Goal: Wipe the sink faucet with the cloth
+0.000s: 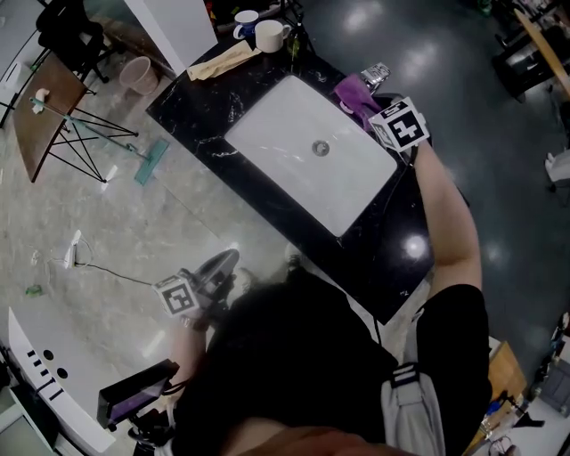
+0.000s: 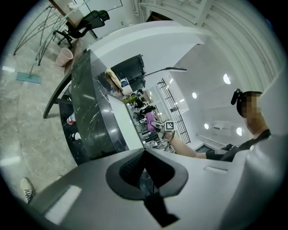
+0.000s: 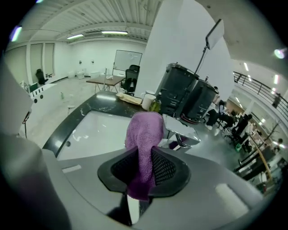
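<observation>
**Right gripper** (image 1: 367, 107) (image 3: 145, 165): jaws clamped on the purple cloth (image 3: 144, 130), which fills the gap between the ribbed pads.
- A short end hangs out behind the pads. The longer part stands out ahead as a rounded fold.
- Pose: the right arm is stretched forward along the right end of the counter. The forearm is bare below a black short sleeve. The gripper tilts downward toward the tap side of the basin.

**Purple cloth** (image 1: 354, 93): held over the rim of the sink, just beside the faucet. Whether it touches the metal cannot be told.

**Faucet** (image 1: 376, 75) (image 3: 185, 131): chrome, with a flat squared spout. It is mounted on the counter beside the sink, just right of the cloth in the right gripper view.

**Sink** (image 1: 285, 151): white rectangular basin with a round drain, set into the black marble-veined countertop (image 1: 191, 100).

**Left gripper** (image 1: 224, 262) (image 2: 145, 167): jaws fully together with nothing between them.
- Pose: the left hand is held low beside the body, off the near edge of the counter and above the pale floor. The gripper lies roughly level, pointing along the counter's front.

**Other items on the far end of the counter**:
- White mug (image 1: 270, 36)
- Second cup (image 1: 246, 20)
- Beige folded towel (image 1: 223, 62)

**On the floor beyond the counter**:
- Pink bin (image 1: 135, 77)
- Mop (image 1: 150, 160)
</observation>
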`<state>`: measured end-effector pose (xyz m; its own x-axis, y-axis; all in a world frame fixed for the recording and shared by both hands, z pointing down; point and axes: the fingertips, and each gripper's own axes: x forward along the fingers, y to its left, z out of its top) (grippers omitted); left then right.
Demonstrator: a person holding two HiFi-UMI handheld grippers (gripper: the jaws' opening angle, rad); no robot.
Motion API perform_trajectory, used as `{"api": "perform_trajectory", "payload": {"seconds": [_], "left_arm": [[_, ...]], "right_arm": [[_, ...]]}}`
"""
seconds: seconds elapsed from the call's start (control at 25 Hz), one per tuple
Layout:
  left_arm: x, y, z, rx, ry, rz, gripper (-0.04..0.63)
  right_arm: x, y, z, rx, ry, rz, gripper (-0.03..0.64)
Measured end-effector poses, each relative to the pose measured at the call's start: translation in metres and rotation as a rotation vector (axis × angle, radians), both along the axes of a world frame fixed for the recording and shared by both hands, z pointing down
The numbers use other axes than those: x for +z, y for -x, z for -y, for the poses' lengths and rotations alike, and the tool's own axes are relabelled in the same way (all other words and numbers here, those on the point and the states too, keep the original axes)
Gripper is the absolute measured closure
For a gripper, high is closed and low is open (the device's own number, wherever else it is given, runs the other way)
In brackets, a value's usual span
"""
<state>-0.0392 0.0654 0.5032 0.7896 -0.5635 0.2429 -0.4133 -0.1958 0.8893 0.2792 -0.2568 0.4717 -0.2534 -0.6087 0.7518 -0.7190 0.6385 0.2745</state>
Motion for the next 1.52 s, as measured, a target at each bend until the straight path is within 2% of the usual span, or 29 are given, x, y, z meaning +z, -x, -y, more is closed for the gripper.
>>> {"api": "perform_trajectory", "payload": {"seconds": [0.2,0.28,0.52,0.64,0.72,0.8,0.88,1.08,1.28,1.52], "left_arm": [[0.007,0.011,-0.007,-0.054,0.024,-0.001,0.594],[0.01,0.013,-0.009,-0.069,0.032,-0.01,0.594],[0.005,0.008,-0.008,-0.043,0.023,-0.022,0.594],[0.002,0.005,-0.005,-0.018,0.012,-0.028,0.595],[0.001,0.004,-0.004,-0.012,0.008,-0.031,0.595],[0.001,0.004,-0.004,-0.012,0.007,-0.029,0.594],[0.002,0.004,-0.004,-0.014,0.013,-0.02,0.595],[0.009,0.002,-0.006,-0.036,0.042,-0.001,0.595],[0.018,0.0,-0.008,-0.07,0.088,0.02,0.595],[0.022,-0.006,-0.005,-0.06,0.114,0.024,0.594]], "right_arm": [[0.018,-0.059,0.044,0.241,-0.029,0.018,0.528],[0.02,-0.065,0.049,0.278,-0.026,0.042,0.529],[0.019,-0.042,0.02,0.245,0.004,0.099,0.532],[0.023,-0.012,-0.011,0.171,0.035,0.149,0.532],[0.035,0.011,-0.037,0.099,0.094,0.18,0.532],[0.054,0.026,-0.058,0.032,0.151,0.161,0.532],[0.07,0.024,-0.059,0.015,0.166,0.115,0.532],[0.081,-0.02,-0.008,0.16,0.117,0.106,0.532],[0.102,-0.06,0.037,0.318,0.164,0.158,0.532],[0.118,-0.06,0.043,0.318,0.201,0.118,0.532]]}}
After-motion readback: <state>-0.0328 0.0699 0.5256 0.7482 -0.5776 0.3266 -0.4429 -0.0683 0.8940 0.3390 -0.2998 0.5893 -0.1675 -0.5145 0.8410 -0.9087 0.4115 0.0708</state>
